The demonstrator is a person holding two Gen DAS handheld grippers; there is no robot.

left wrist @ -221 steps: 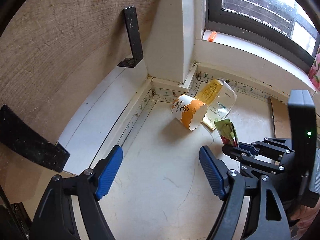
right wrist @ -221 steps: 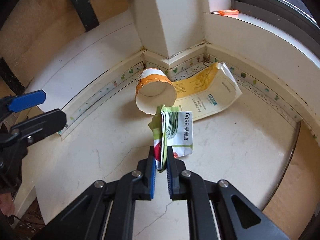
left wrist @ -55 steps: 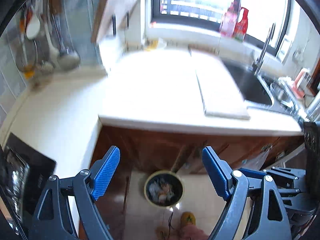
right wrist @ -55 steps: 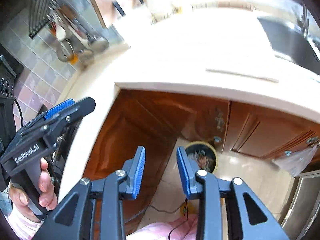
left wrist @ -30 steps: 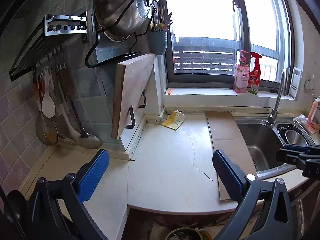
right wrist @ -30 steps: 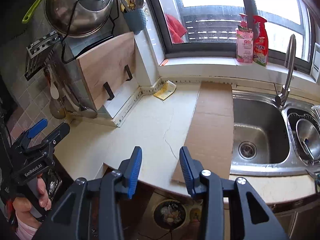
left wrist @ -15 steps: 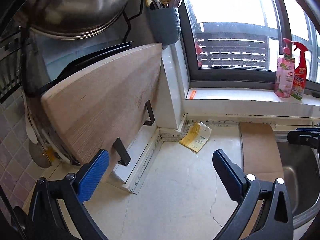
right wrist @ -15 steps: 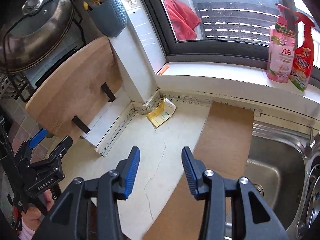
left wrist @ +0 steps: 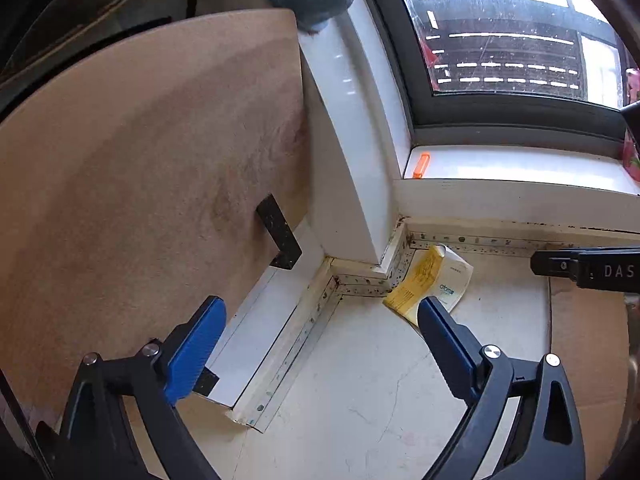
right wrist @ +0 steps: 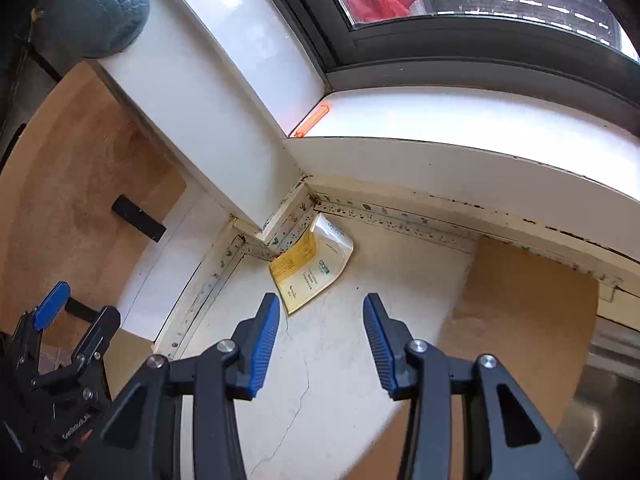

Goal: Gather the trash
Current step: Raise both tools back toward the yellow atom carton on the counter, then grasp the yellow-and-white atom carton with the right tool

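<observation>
A flat yellow and white packet (right wrist: 310,266) lies on the white counter in the corner under the window sill; it also shows in the left wrist view (left wrist: 430,284). My right gripper (right wrist: 320,318) is open and empty, just short of the packet's near edge. My left gripper (left wrist: 320,332) is open wide and empty, over the counter to the left of the packet; its right finger (left wrist: 444,334) covers the packet's near corner. The left gripper also shows at the lower left of the right wrist view (right wrist: 76,320).
A wooden cutting board (left wrist: 140,184) leans at the left on black brackets. A white pillar (left wrist: 352,168) stands in the corner. An orange clip (right wrist: 312,121) lies on the sill. A brown board (right wrist: 520,304) covers the counter at right, beside the sink (right wrist: 604,412).
Both grippers have moved in from over the floor bin toward the counter corner. The packet is much nearer now. Both stay open and empty.
</observation>
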